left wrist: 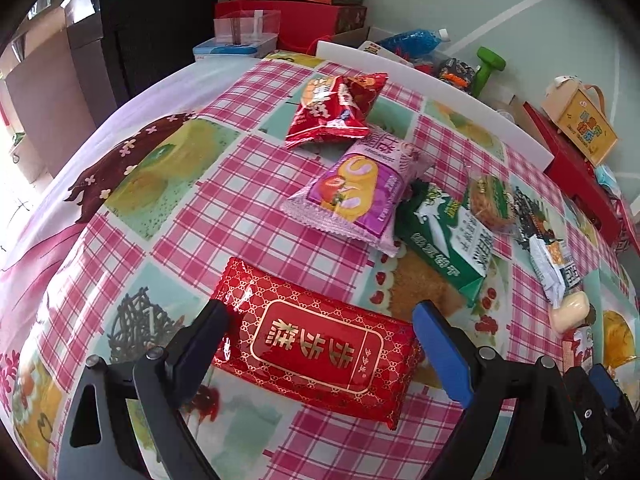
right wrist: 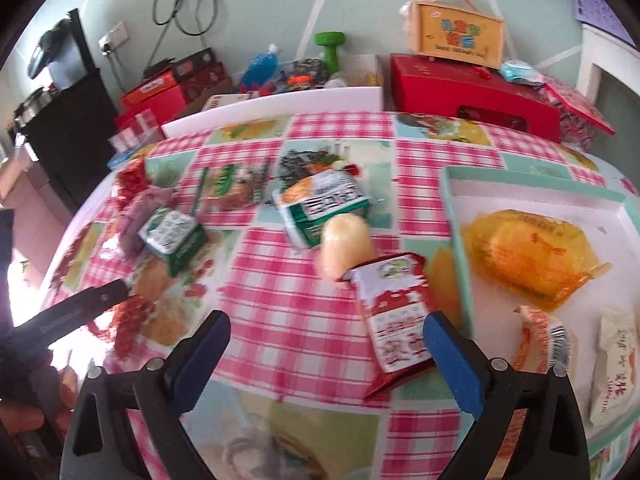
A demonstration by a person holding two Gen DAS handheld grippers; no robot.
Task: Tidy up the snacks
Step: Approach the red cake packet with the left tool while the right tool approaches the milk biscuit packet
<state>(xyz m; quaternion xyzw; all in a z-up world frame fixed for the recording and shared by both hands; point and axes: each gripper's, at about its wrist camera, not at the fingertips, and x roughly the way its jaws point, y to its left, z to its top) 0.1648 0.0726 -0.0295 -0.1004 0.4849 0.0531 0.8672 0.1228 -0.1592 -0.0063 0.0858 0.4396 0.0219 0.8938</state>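
Left wrist view: left gripper (left wrist: pixel 320 320) is spread wide, released, straddling a red gold-patterned snack packet (left wrist: pixel 316 344) that lies flat on the checked tablecloth (left wrist: pixel 192 220). Left finger sits at the packet's left edge, right finger just beside its right edge; contact can't be confirmed on either side. Farther back, a pink cake-roll packet (left wrist: pixel 352 196) lies mid-table, with a red snack bag (left wrist: pixel 336 108) just beyond it, corners overlapping or touching. Right of the pink one: a green milk carton (left wrist: pixel 448 240) on its side, a round biscuit pack (left wrist: pixel 490 200) against its far end, then a small white-green packet (left wrist: pixel 554 268) and a pale yellow wrapped piece (left wrist: pixel 570 312) near the right edge. White board (left wrist: pixel 440 84) runs along the table's far side.

Right wrist view: right gripper (right wrist: pixel 324 336) also released, fingers well apart, nothing between them but cloth. A red-and-white packet (right wrist: pixel 394 320) lies just left of the right finger, tip to the pale yellow piece (right wrist: pixel 344 246). Teal-rimmed tray (right wrist: pixel 460 240) sits on the right, holding an orange-wrapped cake (right wrist: pixel 528 260), an orange-striped packet (right wrist: pixel 540 340) and a cream packet (right wrist: pixel 616 368). Frame is motion-blurred; labels unreadable. The left gripper's black finger shows at the left edge. Red gift box (right wrist: pixel 472 96) and yellow carry box (right wrist: pixel 460 38) sit beyond the table's far edge.
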